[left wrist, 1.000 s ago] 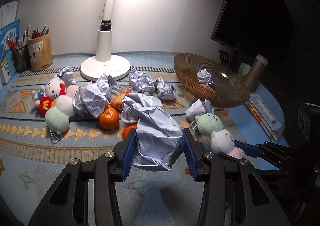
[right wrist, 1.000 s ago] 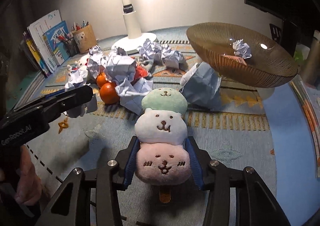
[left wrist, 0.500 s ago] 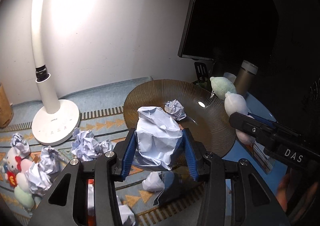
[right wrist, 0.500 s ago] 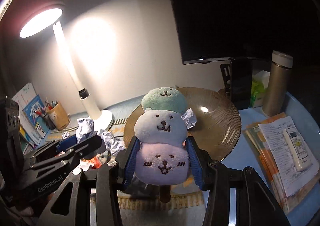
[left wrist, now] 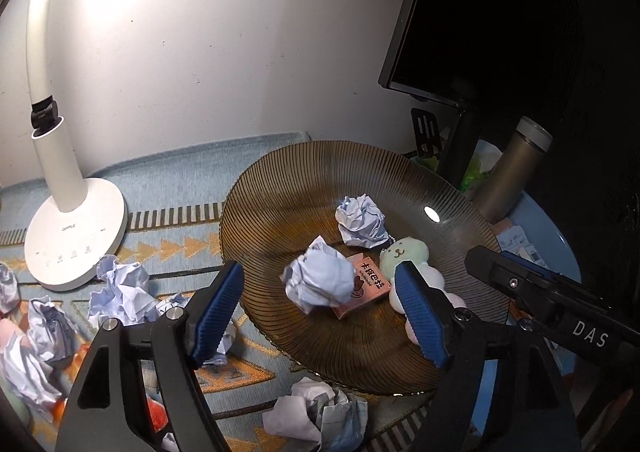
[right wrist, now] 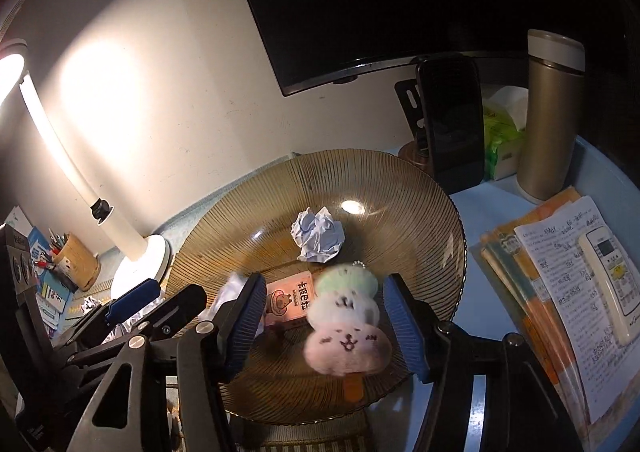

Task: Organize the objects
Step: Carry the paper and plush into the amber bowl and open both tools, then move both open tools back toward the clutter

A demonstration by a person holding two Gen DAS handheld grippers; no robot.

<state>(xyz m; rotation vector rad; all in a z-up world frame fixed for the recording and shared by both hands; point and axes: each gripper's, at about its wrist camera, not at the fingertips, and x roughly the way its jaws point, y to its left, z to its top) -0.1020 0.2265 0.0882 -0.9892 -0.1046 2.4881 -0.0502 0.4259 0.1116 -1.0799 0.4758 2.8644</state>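
Both the left gripper (left wrist: 320, 312) and right gripper (right wrist: 324, 326) hang with jaws spread wide, gripping nothing.

In the bowl (left wrist: 280, 192): two paper balls (left wrist: 320, 280), a box (left wrist: 366, 286) between them, a toy (right wrist: 344, 320) right of it. Left of the bowl, a lamp (left wrist: 72, 236); behind, a flask (right wrist: 550, 116).

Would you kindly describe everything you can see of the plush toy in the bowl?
The plush toy is a soft stack of three round animal faces on an orange stick: mint green on top, white in the middle, pink at the bottom, with a small bead chain at the green end. It looks blurred in the right wrist view, between the open fingers of the right gripper, which do not touch it. It is in the ribbed amber bowl, beside a pink box.
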